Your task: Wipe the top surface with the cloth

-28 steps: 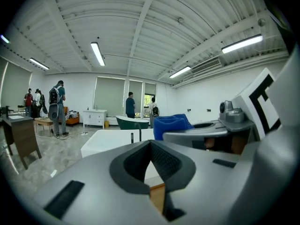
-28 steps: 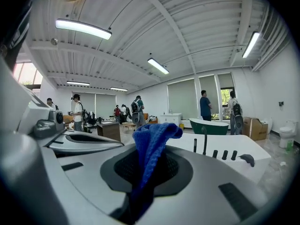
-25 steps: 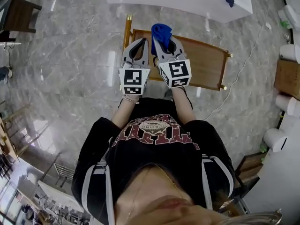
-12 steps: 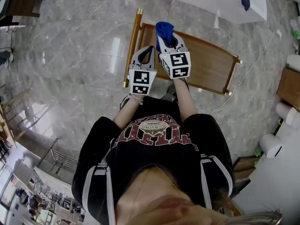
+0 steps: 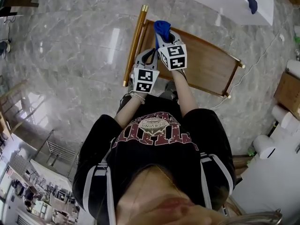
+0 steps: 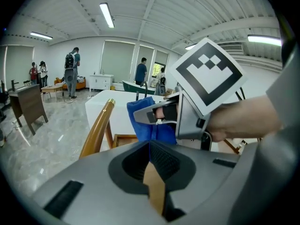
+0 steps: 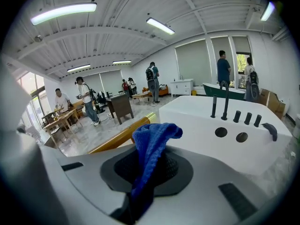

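Blue cloth [image 7: 152, 137] gripped in my right tongs [image 7: 146, 170], held over one end of the wooden top [image 5: 206, 64].
In the right gripper view I see those tongs closed tight on the cloth, whose bunched end stands up out of them, with a white table [image 7: 220, 144] beyond. From the head view the cloth sits over the end of the wooden top beside the brass-coloured rail [image 5: 133, 43]; I cannot tell whether it touches the wood. My left tongs [image 5: 149, 56] hang just beside the right, nearer my body, jaws brought together with nothing between them. People stand far back in the room.
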`<state>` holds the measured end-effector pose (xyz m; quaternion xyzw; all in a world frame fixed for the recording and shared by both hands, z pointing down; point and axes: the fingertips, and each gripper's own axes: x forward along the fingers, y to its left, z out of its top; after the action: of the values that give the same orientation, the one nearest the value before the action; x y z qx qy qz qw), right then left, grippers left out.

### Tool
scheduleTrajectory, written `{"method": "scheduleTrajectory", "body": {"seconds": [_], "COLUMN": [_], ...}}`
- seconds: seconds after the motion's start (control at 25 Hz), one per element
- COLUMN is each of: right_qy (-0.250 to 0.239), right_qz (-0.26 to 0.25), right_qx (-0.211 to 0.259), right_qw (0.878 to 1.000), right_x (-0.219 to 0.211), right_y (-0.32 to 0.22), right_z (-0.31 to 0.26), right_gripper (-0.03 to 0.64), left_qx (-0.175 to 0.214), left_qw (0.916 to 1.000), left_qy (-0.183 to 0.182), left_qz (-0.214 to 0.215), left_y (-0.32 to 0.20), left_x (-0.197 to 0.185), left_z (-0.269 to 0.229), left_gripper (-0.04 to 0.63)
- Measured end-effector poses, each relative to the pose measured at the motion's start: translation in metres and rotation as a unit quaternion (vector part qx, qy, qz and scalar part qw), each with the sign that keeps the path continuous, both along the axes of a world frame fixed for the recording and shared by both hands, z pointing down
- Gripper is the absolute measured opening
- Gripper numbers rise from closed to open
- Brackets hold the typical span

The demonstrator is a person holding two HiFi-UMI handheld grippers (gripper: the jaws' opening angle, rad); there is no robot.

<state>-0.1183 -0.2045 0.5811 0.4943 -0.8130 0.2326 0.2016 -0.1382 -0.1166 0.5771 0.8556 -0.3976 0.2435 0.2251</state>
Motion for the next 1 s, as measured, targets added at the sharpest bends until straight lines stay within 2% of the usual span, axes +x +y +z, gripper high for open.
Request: {"method": "scheduleTrajectory", "body": {"seconds": [0.48,0.68,1.0], "right_qy": [0.038,0.043,0.055], "right_qz": [-0.05,-0.045,-0.038], "right_qx": [-0.078,-0.11,-0.134], "right_qw": [0.995,0.992,0.989], "right_x": [-0.031,-0.032,-0.04], "right_y": [-0.021,-0.023,-0.023], "right_z": [0.073,0.099,0.122], "right_gripper": [0.055,0.055,0.055], "left_qx": [-0.053,-0.07,-0.089], "left_qw": [0.9981,0.9966,0.9936], "left_qy": [-0.031,-0.041,-0.06], "left_qz": [0.006,0.012,0.036], "left_y": [0.016,0.024,0.037], "left_x": [-0.009,-0.009,-0.01], "left_z": [0.049,0.066,0.087], "left_gripper": [0.048,0.048,0.048]}}
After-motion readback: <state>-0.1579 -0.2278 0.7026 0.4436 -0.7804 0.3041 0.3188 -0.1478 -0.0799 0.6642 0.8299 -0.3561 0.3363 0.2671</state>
